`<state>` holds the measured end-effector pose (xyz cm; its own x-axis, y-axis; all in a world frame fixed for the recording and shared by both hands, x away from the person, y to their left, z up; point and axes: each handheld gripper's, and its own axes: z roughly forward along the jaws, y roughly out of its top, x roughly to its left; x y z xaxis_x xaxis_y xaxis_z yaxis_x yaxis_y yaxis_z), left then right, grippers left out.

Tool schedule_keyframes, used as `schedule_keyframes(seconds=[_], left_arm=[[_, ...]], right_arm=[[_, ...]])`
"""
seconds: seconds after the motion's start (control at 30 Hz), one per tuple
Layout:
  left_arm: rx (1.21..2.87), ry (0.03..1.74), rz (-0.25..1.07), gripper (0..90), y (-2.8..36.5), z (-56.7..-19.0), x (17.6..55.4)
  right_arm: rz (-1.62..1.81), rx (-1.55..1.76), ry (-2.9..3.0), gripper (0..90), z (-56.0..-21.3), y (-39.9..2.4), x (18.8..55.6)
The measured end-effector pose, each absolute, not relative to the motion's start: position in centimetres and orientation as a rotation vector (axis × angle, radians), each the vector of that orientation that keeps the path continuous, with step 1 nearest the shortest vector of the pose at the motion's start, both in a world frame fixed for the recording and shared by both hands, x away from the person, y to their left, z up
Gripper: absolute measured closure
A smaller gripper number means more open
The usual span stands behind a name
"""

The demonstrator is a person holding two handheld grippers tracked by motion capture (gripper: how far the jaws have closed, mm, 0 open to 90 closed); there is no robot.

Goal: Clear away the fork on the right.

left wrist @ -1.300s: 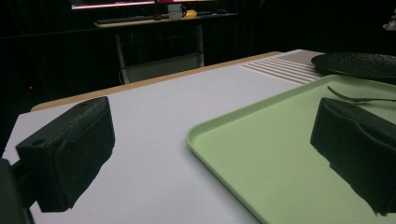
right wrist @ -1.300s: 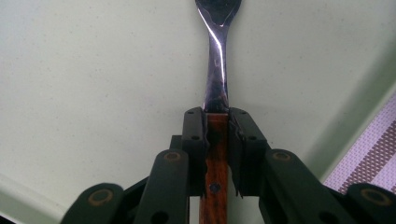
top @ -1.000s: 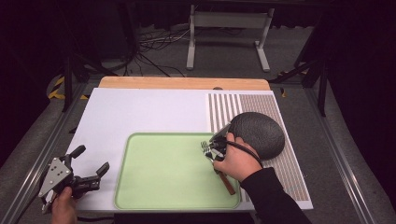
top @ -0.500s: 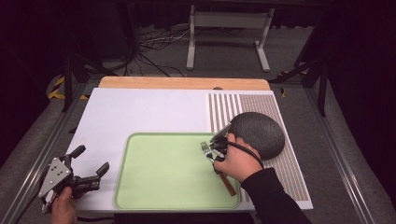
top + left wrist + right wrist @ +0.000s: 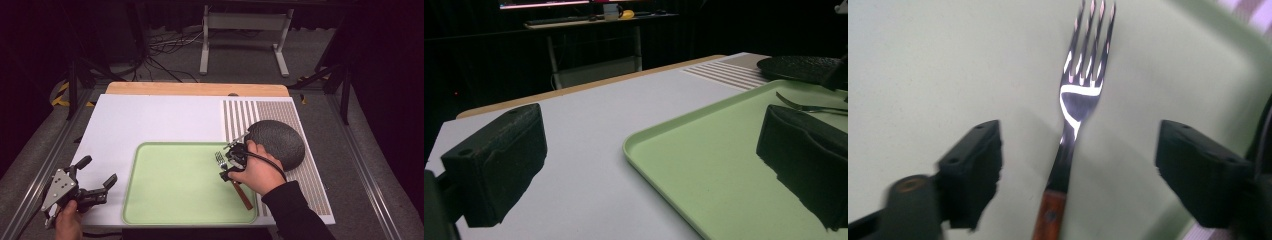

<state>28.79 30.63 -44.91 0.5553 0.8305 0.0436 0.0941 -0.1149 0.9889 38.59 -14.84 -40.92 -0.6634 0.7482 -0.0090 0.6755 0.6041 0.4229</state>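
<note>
Lying on the green tray [image 5: 170, 200], near its right edge, the fork [image 5: 1081, 95] sits directly between the jaws of the right gripper [image 5: 229, 161]. Jaws have just been opening and now stand wide apart, pads clear of the fork on both sides, so nothing is gripped. Right gripper view: neck and top of the wooden handle run straight up the gap, tines pointing away from the gripper, handle end coming back under it.

High view: fork's long axis runs diagonal on the tray, tines up-left toward tray centre, brown handle down-right under the person's right hand [image 5: 257, 172]. So the fork's axis lines up w/ the gripper's own pointing direction, and the jaws straddle it crosswise. Judgement: fork looks set down and let go; the next move prob. is to lift straight off w/o dragging a pad across the neck, since the fork is right under the gap.

Dark round dish [image 5: 277, 142] sits just behind the right hand on the striped mat [image 5: 295, 115], v. close, so backing off that way is tight.

Left gripper [image 5: 92, 189] rests at the table's near-left corner, well apart from the fork, jaws open, empty, aimed across the tray's left rim. Right hand is far nearer.
</note>
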Motion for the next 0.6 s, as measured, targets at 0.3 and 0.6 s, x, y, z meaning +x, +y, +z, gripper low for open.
schedule_keyframes(seconds=[0.3, 0.6], left_arm=[[1.579, 0.806, 0.758, 0.5, 30.63, -44.91, 28.79], [1.579, 0.807, 0.758, 0.5, 30.63, -44.92, 28.80]], right_arm=[[0.807, 1.155, 2.594, 19.5, -40.37, -15.13, 38.39], [0.810, 1.121, 2.631, 44.8, -40.27, -15.29, 38.41]])
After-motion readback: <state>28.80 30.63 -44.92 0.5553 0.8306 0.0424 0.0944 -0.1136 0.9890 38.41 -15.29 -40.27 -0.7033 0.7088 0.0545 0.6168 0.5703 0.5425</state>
